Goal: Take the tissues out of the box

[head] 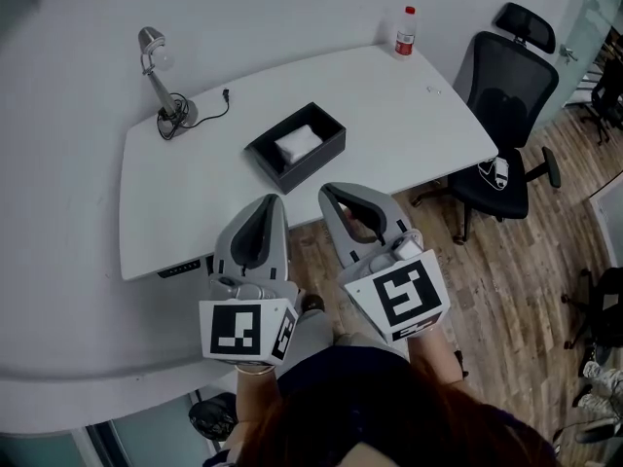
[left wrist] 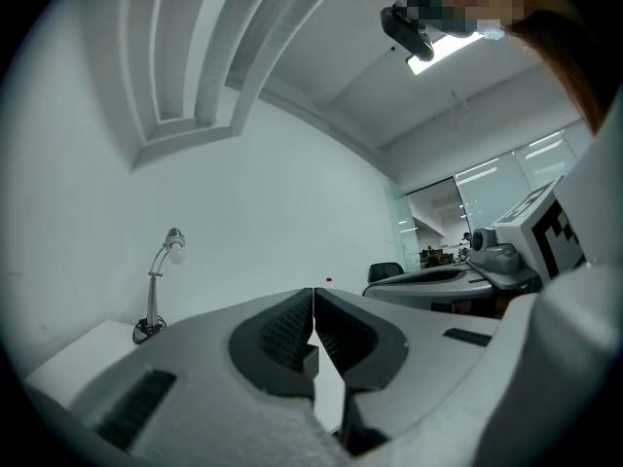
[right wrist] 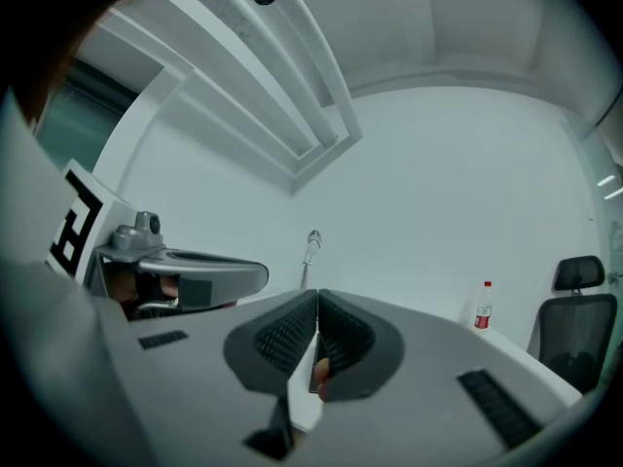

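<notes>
Tissues (head: 297,144): a small white folded wad, soft-edged and slightly rumpled, lying inside the box near its middle, with dark interior showing around it.
Box (head: 313,168): dark, low-walled, rectangular, open on top; set at a slant near the middle of the counter, long axis running from 8 to 2 o'clock. No lid in the way, so probably left like this to allow a reach straight down from above.
Counter (head: 409,115): white and otherwise mostly bare.
Lamp (head: 156,76): at 10 o'clock from the box, near the far left corner, cord curled beside its base; well apart from the box.
Bottle (head: 405,31): at 1 o'clock from the box, red cap, at the far edge; also well apart.
Chair (head: 506,105): black, at 3 o'clock, off the counter on the wooden floor (head: 506,280).
Left claw (head: 270,200): at 6 o'clock from the box, just at the counter's near edge, held level; jaws pressed together with nothing between them.
Right claw (head: 331,191): just beside the left one, likewise level, jaws closed together and empty.
Reason for the pose: seemingly a ready stance, both tips aimed toward the box, nothing yet touched.
Task stage: judged not yet begun; tissues untouched in the box.
</notes>
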`<state>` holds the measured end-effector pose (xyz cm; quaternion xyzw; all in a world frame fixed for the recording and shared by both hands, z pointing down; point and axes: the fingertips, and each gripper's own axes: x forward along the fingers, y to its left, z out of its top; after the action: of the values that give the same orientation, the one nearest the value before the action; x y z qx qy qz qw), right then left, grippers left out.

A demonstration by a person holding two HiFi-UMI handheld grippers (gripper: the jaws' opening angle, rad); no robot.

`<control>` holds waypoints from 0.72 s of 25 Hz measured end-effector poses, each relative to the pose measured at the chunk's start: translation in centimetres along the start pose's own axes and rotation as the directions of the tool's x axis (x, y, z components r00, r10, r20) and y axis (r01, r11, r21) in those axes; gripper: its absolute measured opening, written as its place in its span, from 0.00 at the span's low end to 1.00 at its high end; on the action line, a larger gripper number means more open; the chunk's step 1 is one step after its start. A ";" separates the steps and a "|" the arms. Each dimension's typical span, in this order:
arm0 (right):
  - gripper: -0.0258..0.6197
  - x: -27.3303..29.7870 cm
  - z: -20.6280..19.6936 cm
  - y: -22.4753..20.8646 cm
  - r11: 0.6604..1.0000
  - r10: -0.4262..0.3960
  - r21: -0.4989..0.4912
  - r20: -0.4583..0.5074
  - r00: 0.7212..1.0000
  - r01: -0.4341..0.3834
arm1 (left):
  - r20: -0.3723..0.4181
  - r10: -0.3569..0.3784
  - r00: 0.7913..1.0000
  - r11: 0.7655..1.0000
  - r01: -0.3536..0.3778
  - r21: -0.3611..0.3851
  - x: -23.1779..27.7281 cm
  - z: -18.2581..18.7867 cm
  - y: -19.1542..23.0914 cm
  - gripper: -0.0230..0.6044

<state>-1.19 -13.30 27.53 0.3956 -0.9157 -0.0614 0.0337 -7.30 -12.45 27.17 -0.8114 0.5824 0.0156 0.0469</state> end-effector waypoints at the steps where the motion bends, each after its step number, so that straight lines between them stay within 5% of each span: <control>1: 0.07 0.5 -0.1 -0.1 1.000 0.001 0.000 -0.004 1.000 -0.001 | 0.000 -0.001 1.000 1.000 0.001 -0.001 0.3 -0.1 0.4 0.08; 18: 0.11 7.4 -1.9 -2.1 0.999 -0.041 -0.005 -0.090 0.995 0.041 | -0.017 -0.047 0.999 0.999 0.047 -0.017 4.7 -1.5 5.6 0.08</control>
<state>-4.57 -20.29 29.20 0.4165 -0.9049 -0.0458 0.0745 -11.11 -18.80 27.96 -0.8254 0.5634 0.0122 0.0353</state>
